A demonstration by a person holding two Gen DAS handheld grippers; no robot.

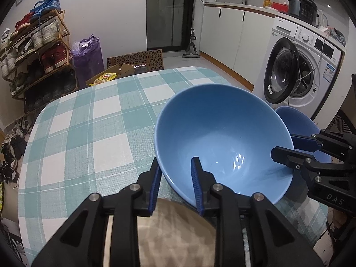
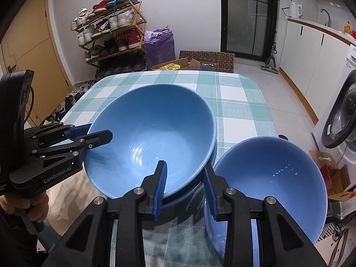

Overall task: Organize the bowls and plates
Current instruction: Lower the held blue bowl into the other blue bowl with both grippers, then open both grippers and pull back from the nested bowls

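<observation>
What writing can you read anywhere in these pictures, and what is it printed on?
"GenRobot.AI": side of the left gripper.
"DAS": side of the right gripper.
Washing machine brand and stickers: too small to read.
Yellow packet print: blurred.

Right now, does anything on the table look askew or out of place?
Yes: the large blue bowl sits tilted on a second blue rim beneath it, not nested level. The left gripper and right gripper each straddle its edge. Nothing looks spilled or broken.
</observation>
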